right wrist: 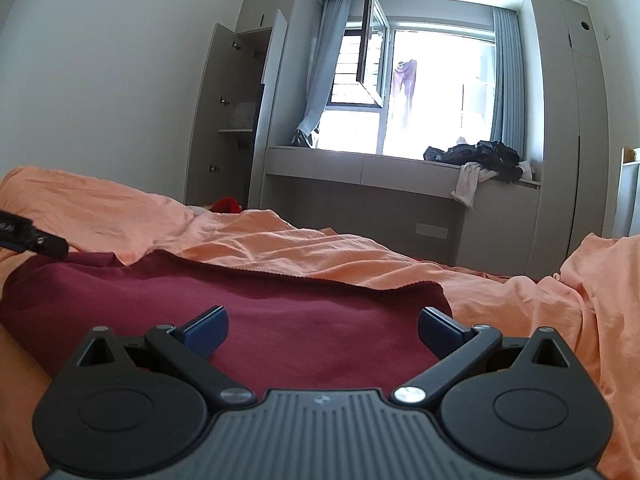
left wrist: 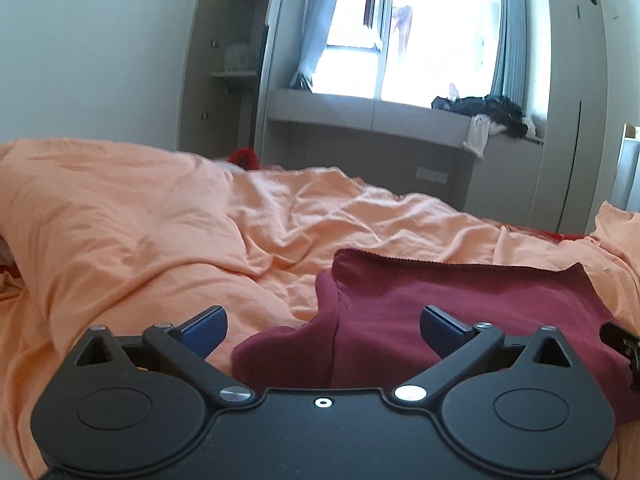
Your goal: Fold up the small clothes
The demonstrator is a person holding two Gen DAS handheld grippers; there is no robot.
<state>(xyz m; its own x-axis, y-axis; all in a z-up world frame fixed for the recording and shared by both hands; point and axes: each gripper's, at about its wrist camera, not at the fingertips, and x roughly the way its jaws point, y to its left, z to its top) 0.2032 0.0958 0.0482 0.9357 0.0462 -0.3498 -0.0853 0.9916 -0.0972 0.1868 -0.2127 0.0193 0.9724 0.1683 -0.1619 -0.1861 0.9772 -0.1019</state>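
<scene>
Rumpled orange bedding (left wrist: 160,220) is carrying the maroon garment (right wrist: 248,304), which is lying partly folded just ahead of your left claw (left wrist: 323,330) and right claw (right wrist: 322,330), both standing wide apart and gripping nothing. Because you are working on soft, uneven bedding, a claw is likely pinching it along with the garment and dragging the fold askew. Beyond the bed, the open wardrobe (right wrist: 240,112) is holding a pale bundle on one shelf, too blurred to identify.

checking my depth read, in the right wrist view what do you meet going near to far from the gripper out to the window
right gripper → maroon garment → orange bedding → grey window bench → window
</scene>
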